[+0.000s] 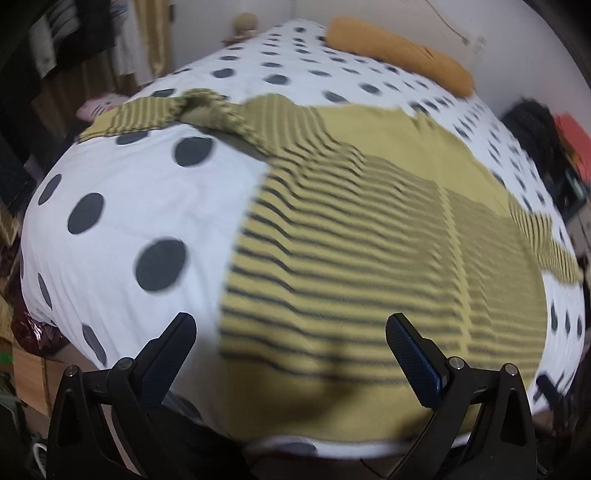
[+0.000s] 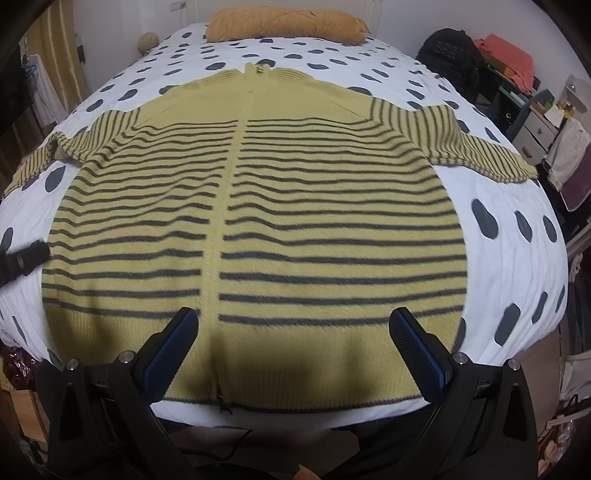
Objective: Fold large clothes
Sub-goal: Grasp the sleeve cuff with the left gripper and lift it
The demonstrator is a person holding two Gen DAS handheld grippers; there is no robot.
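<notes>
A large yellow sweater (image 2: 314,192) with dark stripes lies spread flat on the polka-dot bed, collar toward the far pillow, both sleeves out to the sides. My right gripper (image 2: 291,321) hovers open over the sweater's plain bottom hem, nothing between its fingers. In the left wrist view the same sweater (image 1: 351,236) fills the right half, blurred. My left gripper (image 1: 291,325) is open above the sweater's lower left edge. Its left finger (image 1: 173,350) sits over bare bedding. The left sleeve (image 1: 147,114) is bunched near the bed's far left edge. The left gripper's tip (image 2: 26,258) shows at the right wrist view's left edge.
The bed has a white cover with dark dots (image 2: 509,258). An orange pillow (image 2: 284,24) lies at the head. A black bag (image 2: 450,55), red items and small drawers (image 2: 535,129) crowd the right side. Curtains and a pink plush (image 1: 99,105) stand left of the bed.
</notes>
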